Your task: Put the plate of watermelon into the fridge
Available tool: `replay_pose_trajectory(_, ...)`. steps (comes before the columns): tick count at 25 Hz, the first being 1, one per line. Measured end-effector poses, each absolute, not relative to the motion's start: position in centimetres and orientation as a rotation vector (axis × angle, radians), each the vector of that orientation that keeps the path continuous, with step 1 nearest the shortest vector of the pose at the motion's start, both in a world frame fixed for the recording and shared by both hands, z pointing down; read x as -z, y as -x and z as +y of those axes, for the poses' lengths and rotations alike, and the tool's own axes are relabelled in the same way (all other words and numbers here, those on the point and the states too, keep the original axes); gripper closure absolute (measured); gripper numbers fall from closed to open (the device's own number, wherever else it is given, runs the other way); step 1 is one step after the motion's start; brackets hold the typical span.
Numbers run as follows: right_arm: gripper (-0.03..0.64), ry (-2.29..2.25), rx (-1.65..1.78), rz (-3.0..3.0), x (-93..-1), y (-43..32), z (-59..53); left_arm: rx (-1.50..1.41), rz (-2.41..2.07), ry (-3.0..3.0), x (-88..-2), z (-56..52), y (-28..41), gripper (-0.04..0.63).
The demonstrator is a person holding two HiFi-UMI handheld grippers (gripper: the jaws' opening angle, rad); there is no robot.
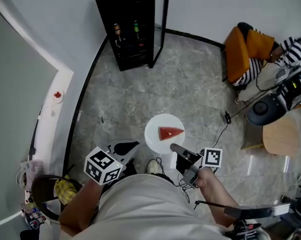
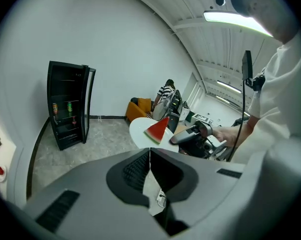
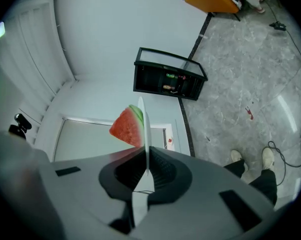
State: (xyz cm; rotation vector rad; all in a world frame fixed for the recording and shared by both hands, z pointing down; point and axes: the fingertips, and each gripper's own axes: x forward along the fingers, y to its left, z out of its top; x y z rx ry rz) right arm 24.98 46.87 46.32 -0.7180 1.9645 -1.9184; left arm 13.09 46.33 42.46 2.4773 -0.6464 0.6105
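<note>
A white plate (image 1: 155,134) carries one red watermelon wedge (image 1: 169,132) and hangs above the floor in front of me. My right gripper (image 1: 176,147) is shut on the plate's near rim. In the right gripper view the plate (image 3: 143,134) is seen edge-on between the jaws, with the wedge (image 3: 128,127) on its left face. My left gripper (image 1: 126,148) is to the left of the plate, shut and empty, apart from it. From the left gripper view (image 2: 149,164), the plate (image 2: 140,130) and wedge (image 2: 157,129) lie ahead. The black fridge (image 1: 132,26) stands far ahead with its glass door (image 1: 163,19) swung open.
Bottles stand on the fridge shelves (image 1: 125,31). An orange chair (image 1: 240,51) and a seated person in a striped top (image 1: 293,51) are at the far right, beside a round wooden table (image 1: 283,134). Cables (image 1: 225,119) trail on the marble floor. A white ledge (image 1: 53,99) runs along the left.
</note>
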Motion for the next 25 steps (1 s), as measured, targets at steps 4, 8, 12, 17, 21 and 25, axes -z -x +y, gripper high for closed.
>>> replay_pose_trajectory(4, 0.594, 0.719, 1.922, 1.974, -46.6, -23.5, 43.9, -0.605, -0.653, -2.478, -42.9, 44.0, -11.8, 0.581)
replay_pose_trajectory(8, 0.594, 0.745, 1.910, 1.994, -46.9, -21.3, 39.2, -0.584, -0.641, -2.492, -43.5, 39.3, -9.7, 0.581)
replay_pose_trajectory(12, 0.594, 0.794, 1.903, 1.992, -47.2, -18.5, 33.2, -0.583, -0.597, -2.523, -44.1, 33.0, -7.3, 0.581)
replay_pose_trajectory(17, 0.594, 0.861, 1.891, 1.965, -47.2, -14.8, 24.7, -0.587, -0.528, -2.575, -42.6, 25.3, -3.9, 0.581)
replay_pose_trajectory(21, 0.594, 0.887, 1.885, 1.964, -47.4, -11.4, 17.4, -0.619, -0.487, -2.611, -41.6, 20.1, -0.7, 0.581)
replay_pose_trajectory(25, 0.594, 0.874, 1.893, 2.000, -48.1, -8.1, 10.6, -0.613, -0.505, -2.616, -41.5, 15.7, 1.5, 0.581)
